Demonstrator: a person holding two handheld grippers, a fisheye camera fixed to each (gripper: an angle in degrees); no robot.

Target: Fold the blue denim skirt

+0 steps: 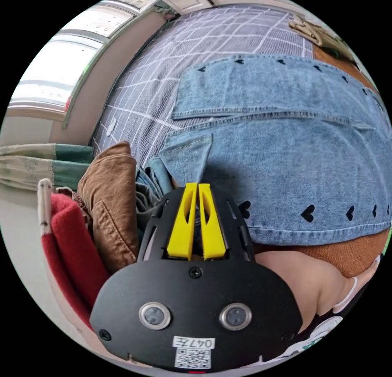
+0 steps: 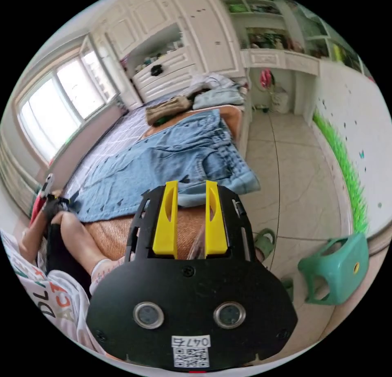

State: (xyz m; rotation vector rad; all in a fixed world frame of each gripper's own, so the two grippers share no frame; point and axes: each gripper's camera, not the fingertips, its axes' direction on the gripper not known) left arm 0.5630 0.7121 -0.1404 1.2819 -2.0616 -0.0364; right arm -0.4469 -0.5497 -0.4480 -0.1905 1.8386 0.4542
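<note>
One blue denim skirt (image 1: pixel 286 156) lies spread flat on a bed, directly ahead of the left gripper (image 1: pixel 198 189) in the left gripper view. Small black hearts dot its fabric along the hem nearest the tool and along the far edge. The left gripper's two yellow jaws are pressed almost together, with only a thin slit between them. A turned-up corner of the denim comes down to a point just at their tips; whether the jaws actually pinch that corner cannot be told. Beyond the skirt stretches a grey bedsheet (image 1: pixel 163 87) with a white grid pattern. To the left of the tool sits a heap of clothes, with a brown garment (image 1: pixel 110 197) on top and a red one (image 1: pixel 69 246) below it. To the right of the tool, a person's arm (image 1: pixel 302 279) lies beneath the skirt's near hem, over an orange-brown cover (image 1: pixel 351 250).

In the right gripper view, the right gripper (image 2: pixel 190 197) has its yellow jaws spread apart and holds nothing. The skirt (image 2: pixel 163 164) lies just beyond its tips, apart from them. Far to the tool's left, the left gripper (image 2: pixel 55 205) shows as a small dark shape at the skirt's corner, with the person's arm (image 2: pixel 77 238) behind it. A green plastic stool (image 2: pixel 337 266) stands on the tiled floor (image 2: pixel 286 168) to the right of the tool. White cupboards (image 2: pixel 179 38) rise beyond the bed.
</note>
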